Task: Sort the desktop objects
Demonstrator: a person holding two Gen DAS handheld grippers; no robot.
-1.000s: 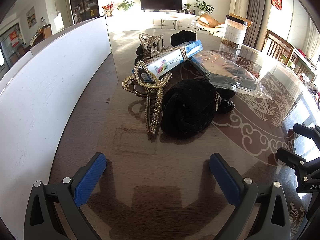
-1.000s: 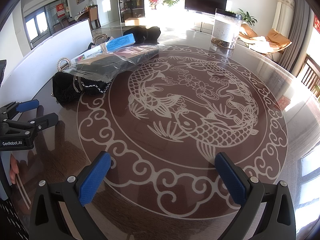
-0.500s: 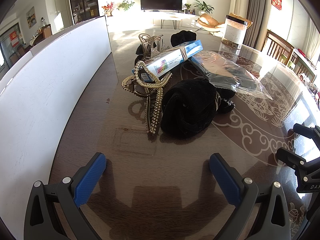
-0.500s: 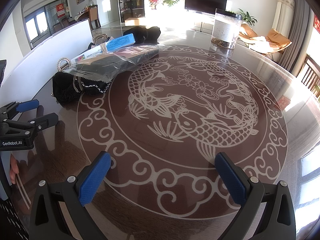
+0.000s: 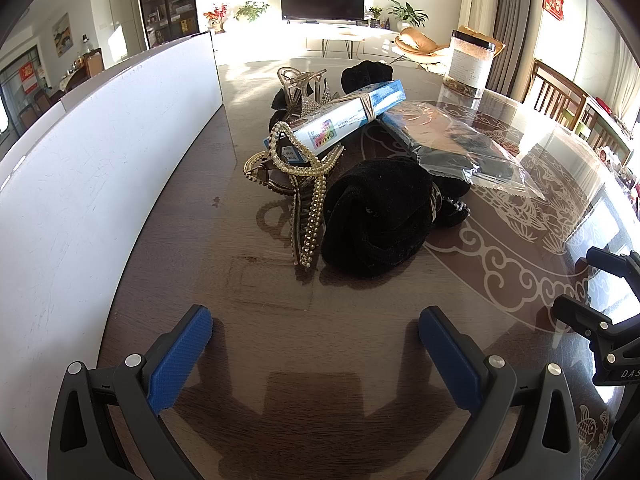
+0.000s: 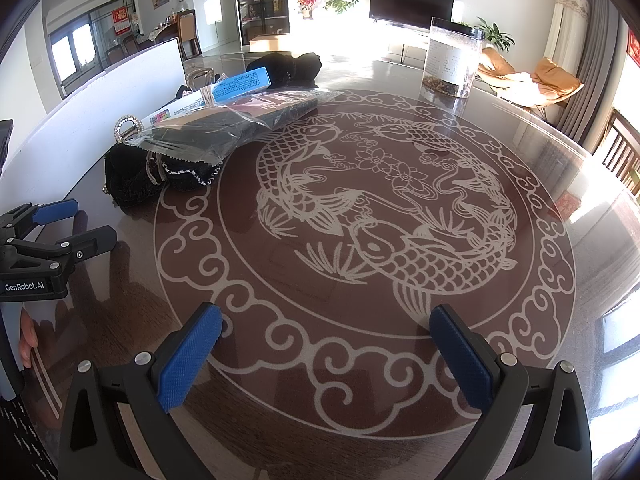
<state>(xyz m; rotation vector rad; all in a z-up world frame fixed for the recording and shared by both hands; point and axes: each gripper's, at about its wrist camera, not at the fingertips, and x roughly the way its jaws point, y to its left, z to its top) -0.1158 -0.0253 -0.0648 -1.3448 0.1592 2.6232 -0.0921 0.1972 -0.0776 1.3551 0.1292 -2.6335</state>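
A heap of objects lies on the dark table ahead of my left gripper (image 5: 316, 332), which is open and holds nothing. Nearest is a black velvet scrunchie (image 5: 376, 216), with a pearl-studded hair claw (image 5: 308, 196) leaning at its left. A blue and white box (image 5: 344, 116) rests across the heap, beside a clear plastic bag (image 5: 460, 144) of dark items. Behind them stand a clear hair claw (image 5: 300, 84) and another black scrunchie (image 5: 364, 74). My right gripper (image 6: 326, 328) is open over the fish pattern, well right of the plastic bag (image 6: 224, 128) and blue box (image 6: 236, 84).
A long white board (image 5: 100, 168) runs along the table's left side. A tall clear jar (image 6: 454, 56) with a black lid stands at the far side. Wooden chairs (image 5: 560, 96) line the right edge. A person's fingers (image 6: 28, 336) show behind the left gripper.
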